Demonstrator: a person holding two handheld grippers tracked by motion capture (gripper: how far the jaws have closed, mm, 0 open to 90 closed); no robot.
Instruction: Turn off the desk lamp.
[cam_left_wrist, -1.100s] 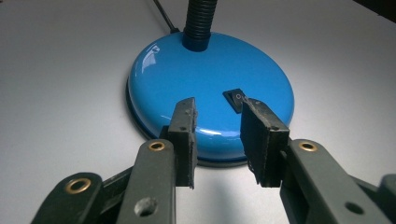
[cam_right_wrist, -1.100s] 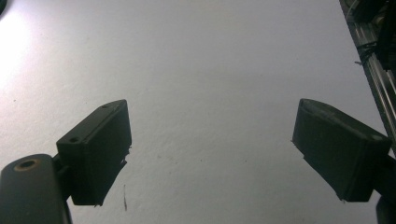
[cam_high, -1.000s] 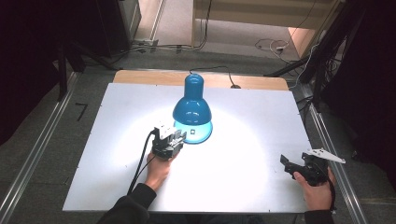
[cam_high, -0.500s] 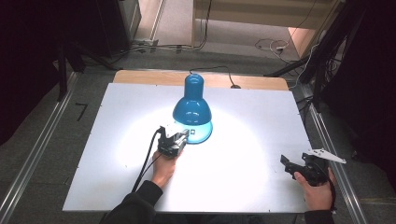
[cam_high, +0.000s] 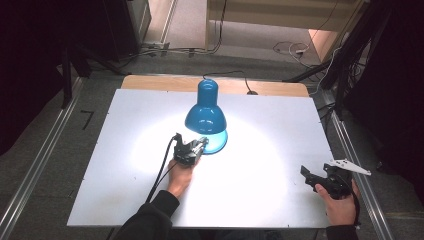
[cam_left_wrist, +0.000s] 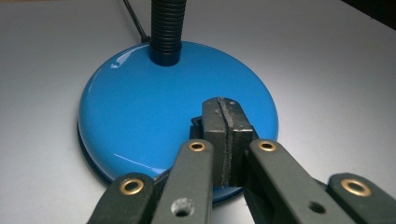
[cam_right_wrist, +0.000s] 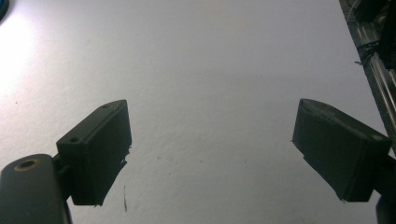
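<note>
Resting clenched on lamp base (cam_left_wrist: 154, 107) rim, left claw (cam_left_wrist: 224, 121); right claw (cam_right_wrist: 210, 144) released nr table (cam_high: 280, 200) edge.

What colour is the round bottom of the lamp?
The lamp base is shiny blue, seen best in the left gripper view, with a black bendy neck rising from it.

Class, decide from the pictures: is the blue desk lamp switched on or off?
On. The blue desk lamp casts a bright pool of light on the white table beneath its shade.

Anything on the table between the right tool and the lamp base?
Nothing: in the high view, bare white table runs from the right tool to the blue lamp base. The right gripper view shows bare tabletop too.
</note>
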